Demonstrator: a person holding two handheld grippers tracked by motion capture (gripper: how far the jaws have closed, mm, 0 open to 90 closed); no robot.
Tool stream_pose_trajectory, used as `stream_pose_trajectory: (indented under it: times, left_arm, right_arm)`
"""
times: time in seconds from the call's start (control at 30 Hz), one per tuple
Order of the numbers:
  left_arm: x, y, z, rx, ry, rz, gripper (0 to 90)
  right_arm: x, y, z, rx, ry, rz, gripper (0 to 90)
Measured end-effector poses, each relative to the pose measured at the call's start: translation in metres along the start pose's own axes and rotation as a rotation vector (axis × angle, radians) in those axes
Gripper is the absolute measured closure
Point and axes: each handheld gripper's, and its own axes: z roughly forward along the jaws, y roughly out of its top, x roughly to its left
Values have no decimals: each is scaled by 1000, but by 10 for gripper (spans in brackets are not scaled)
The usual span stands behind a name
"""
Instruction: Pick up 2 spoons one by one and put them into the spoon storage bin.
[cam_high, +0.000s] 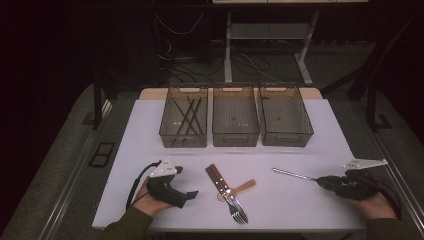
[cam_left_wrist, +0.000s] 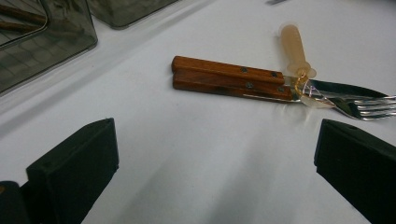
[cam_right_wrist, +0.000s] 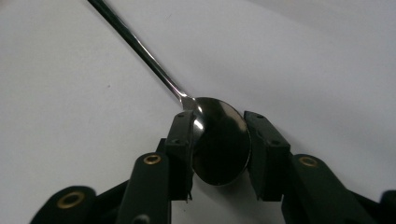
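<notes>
Grippers sit at opposite ends of the white table (cam_high: 300, 125). At the left, the left gripper (cam_high: 186, 196) rests with its jaws wide apart and empty; its own view looks across bare table toward two wooden-handled forks (cam_left_wrist: 233, 81) and a pale plastic piece (cam_left_wrist: 295, 49) lying across them. Farther back stand three grey bins (cam_high: 235, 122), the leftmost holding dark sticks (cam_high: 187, 117). At the right, the right gripper (cam_right_wrist: 219, 140) has its jaws on either side of the bowl of a metal spoon (cam_right_wrist: 219, 140) — clamped on it, by the look of it. The spoon's handle runs away from that gripper, up and leftward toward the bins. The high view shows this long axis whole; the right gripper view alone shows the bowl between the pads.
</notes>
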Motion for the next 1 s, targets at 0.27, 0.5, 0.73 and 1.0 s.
stream_pose_trajectory:
  times: [0.27, 0.5, 0.73, 1.0]
  left_arm:
    - [-1, 0, 1, 0, -4, 2, 0]
    - [-1, 0, 1, 3, -8, 6, 0]
    - [0, 0, 0, -1, -4, 13, 0]
    - [2, -2, 0, 9, 0, 11, 0]
  right_arm:
    - [1, -1, -3, -14, 17, -18, 782]
    - [1, -3, -5, 4, 81, -27, 861]
    - [1, -3, -5, 1, 86, -22, 866]
    - [3, 1, -8, -29, 93, -7, 867]
